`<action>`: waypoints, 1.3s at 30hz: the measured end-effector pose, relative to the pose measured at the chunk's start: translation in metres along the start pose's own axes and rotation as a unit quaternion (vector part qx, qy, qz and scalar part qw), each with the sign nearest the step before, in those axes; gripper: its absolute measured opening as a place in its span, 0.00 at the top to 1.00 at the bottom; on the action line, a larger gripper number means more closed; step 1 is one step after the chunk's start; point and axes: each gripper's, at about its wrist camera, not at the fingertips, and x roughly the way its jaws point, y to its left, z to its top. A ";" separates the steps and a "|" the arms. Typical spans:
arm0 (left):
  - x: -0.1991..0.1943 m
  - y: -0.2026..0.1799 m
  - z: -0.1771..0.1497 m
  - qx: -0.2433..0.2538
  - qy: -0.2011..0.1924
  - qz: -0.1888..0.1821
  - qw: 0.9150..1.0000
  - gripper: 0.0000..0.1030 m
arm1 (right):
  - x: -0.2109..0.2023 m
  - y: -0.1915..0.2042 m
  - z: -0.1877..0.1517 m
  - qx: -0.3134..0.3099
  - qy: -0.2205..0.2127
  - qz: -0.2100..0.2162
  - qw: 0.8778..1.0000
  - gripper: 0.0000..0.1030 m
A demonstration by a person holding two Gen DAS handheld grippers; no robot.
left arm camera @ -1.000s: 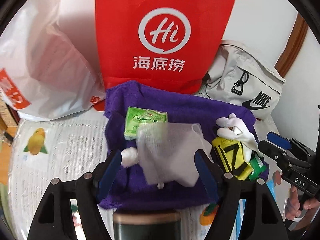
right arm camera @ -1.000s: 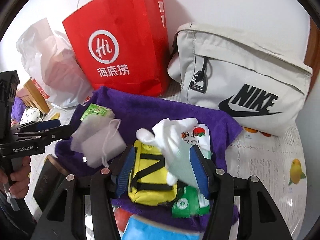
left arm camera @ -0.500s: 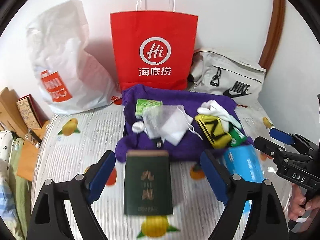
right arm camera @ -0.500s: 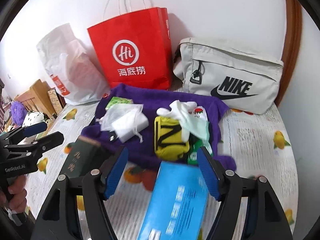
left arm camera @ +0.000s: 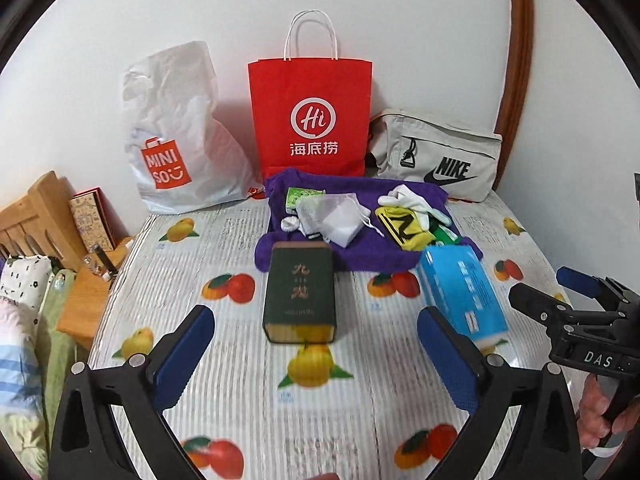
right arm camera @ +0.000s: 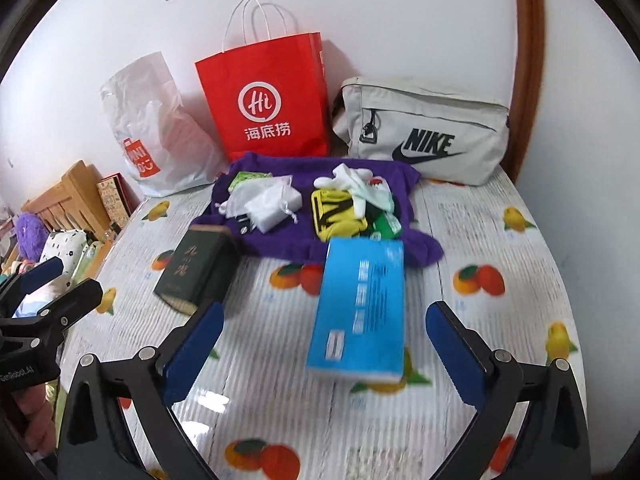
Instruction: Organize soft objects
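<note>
Soft objects (left arm camera: 352, 220) lie heaped on the purple towel (left arm camera: 360, 252) before the red bag (left arm camera: 310, 116), while both grippers, left (left arm camera: 316, 352) and right (right arm camera: 320, 344), have backed off, jaws just opened wide and empty, so this placement looks finished.

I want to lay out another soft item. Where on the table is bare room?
Free: the fruit-print tablecloth left of the dark green box, and its right side beyond the blue carton. Crowded: the purple towel and the back row of bags.
</note>
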 end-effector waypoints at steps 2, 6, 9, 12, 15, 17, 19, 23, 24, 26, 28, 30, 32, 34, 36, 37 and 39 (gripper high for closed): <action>-0.011 0.001 -0.009 -0.005 -0.003 0.002 1.000 0.01 | -0.012 0.002 -0.012 -0.002 -0.006 0.002 1.000 0.03; -0.028 0.000 -0.025 -0.010 -0.009 0.001 1.000 0.01 | -0.034 0.008 -0.031 -0.010 -0.017 0.002 1.000 0.03; -0.037 -0.003 -0.035 -0.010 -0.013 0.002 1.000 0.01 | -0.045 0.011 -0.041 -0.013 -0.027 -0.004 1.000 0.03; -0.046 -0.006 -0.043 -0.011 -0.018 0.000 1.000 0.01 | -0.055 0.011 -0.050 -0.011 -0.034 -0.004 0.999 0.03; -0.054 -0.008 -0.049 -0.012 -0.024 -0.001 1.000 0.01 | -0.063 0.012 -0.058 -0.011 -0.039 -0.003 0.999 0.03; -0.057 -0.008 -0.051 -0.012 -0.025 0.000 1.000 0.01 | -0.068 0.012 -0.061 -0.013 -0.045 -0.004 0.999 0.03; -0.062 -0.009 -0.053 -0.011 -0.029 0.004 1.000 0.01 | -0.074 0.012 -0.064 -0.016 -0.051 -0.010 0.999 0.03; -0.070 -0.010 -0.055 -0.013 -0.034 0.005 0.999 0.01 | -0.080 0.012 -0.066 -0.017 -0.053 -0.021 0.998 0.03; -0.070 -0.009 -0.055 -0.013 -0.035 0.005 0.999 0.01 | -0.081 0.011 -0.067 -0.018 -0.054 -0.022 0.998 0.03; -0.071 -0.009 -0.055 -0.012 -0.034 0.005 0.999 0.01 | -0.084 0.011 -0.068 -0.018 -0.056 -0.023 0.998 0.03; -0.073 -0.010 -0.056 -0.010 -0.035 0.007 0.999 0.01 | -0.087 0.011 -0.069 -0.018 -0.058 -0.023 0.998 0.03; -0.075 -0.010 -0.056 -0.010 -0.035 0.007 0.999 0.01 | -0.090 0.010 -0.070 -0.018 -0.060 -0.023 0.998 0.03; -0.077 -0.010 -0.056 -0.010 -0.035 0.006 0.999 0.01 | -0.092 0.010 -0.070 -0.018 -0.063 -0.026 0.998 0.03; -0.078 -0.012 -0.056 -0.008 -0.036 0.007 0.999 0.01 | -0.095 0.009 -0.070 -0.018 -0.065 -0.026 0.997 0.03; -0.079 -0.012 -0.055 -0.008 -0.036 0.006 0.999 0.01 | -0.097 0.010 -0.070 -0.018 -0.067 -0.026 0.997 0.03; -0.079 -0.012 -0.055 -0.008 -0.036 0.004 0.999 0.01 | -0.098 0.011 -0.070 -0.019 -0.068 -0.026 0.997 0.03; -0.081 -0.013 -0.055 -0.009 -0.036 0.005 0.999 0.01 | -0.099 0.011 -0.071 -0.020 -0.069 -0.027 0.997 0.03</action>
